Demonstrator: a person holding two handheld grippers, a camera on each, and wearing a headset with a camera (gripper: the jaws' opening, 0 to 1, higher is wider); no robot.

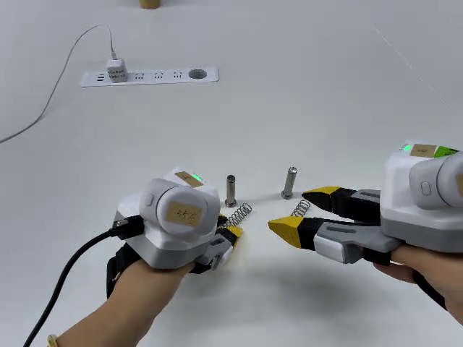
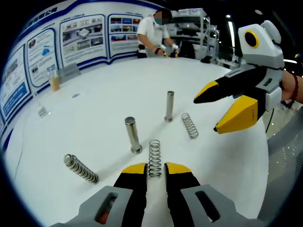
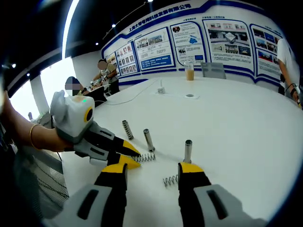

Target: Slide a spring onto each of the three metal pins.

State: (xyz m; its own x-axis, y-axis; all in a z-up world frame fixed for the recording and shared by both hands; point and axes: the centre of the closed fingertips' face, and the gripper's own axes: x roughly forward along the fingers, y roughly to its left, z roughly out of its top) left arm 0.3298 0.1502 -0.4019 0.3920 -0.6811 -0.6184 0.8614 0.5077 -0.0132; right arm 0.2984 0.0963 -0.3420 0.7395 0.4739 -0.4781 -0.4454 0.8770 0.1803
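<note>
Two bare metal pins stand upright on the white table, one (image 1: 231, 190) on the left and one (image 1: 290, 182) on the right. My left gripper (image 1: 231, 233) is shut on the end of a spring (image 1: 241, 212), which sticks out toward the left pin (image 2: 133, 134). A third pin (image 2: 80, 168) with a spring around it sits to the left. My right gripper (image 1: 298, 210) is open, its yellow tips either side of a loose spring (image 3: 170, 180) lying in front of the right pin (image 3: 187, 151).
A white power strip (image 1: 148, 75) with a plugged-in charger and cable lies at the back left. A tan cup (image 3: 190, 74) stands at the far edge. People stand beyond the table (image 2: 118, 90) in both gripper views.
</note>
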